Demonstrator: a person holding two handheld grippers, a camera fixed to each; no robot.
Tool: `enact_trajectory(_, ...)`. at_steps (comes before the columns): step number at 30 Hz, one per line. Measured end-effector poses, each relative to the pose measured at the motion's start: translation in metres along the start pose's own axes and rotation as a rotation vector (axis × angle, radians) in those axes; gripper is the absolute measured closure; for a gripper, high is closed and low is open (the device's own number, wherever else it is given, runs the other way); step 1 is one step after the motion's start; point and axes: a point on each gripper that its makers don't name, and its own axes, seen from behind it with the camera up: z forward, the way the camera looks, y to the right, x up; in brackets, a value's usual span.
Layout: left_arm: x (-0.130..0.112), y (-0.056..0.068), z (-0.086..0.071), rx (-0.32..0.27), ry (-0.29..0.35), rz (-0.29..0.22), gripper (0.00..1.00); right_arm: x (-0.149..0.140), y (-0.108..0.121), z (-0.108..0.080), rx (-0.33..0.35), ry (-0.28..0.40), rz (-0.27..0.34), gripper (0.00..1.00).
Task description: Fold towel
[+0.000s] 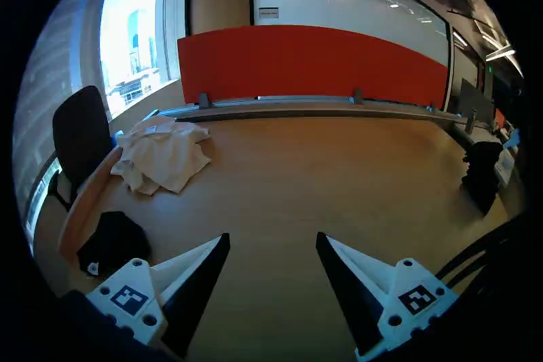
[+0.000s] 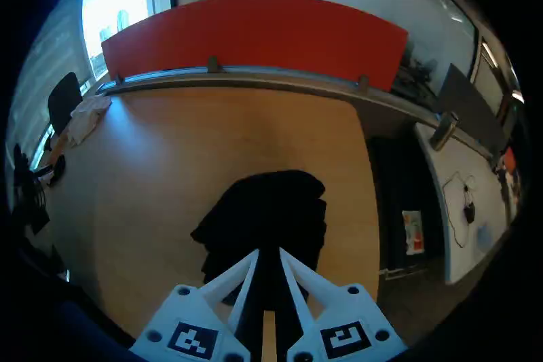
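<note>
A dark, loosely folded black towel lies on the wooden table near its right edge. My right gripper sits over the towel's near part, its fingers drawn almost together and pinching the dark fabric at the tips. In the left gripper view, my left gripper hangs open above bare table with nothing between its fingers. The same black towel shows as a dark heap at the far right. A pile of white towels rests at the back left.
A small black cloth lies at the table's left corner beside a black chair. A red divider runs along the table's far edge. Right of the table is a gap, then a white desk.
</note>
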Motion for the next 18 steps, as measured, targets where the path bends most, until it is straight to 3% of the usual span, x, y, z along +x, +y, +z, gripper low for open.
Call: enact_trajectory(18,0.004,-0.004,-0.001,0.008,0.010,0.012,0.06,-0.061,0.030,0.015,-0.070,-0.091,0.103,0.94)
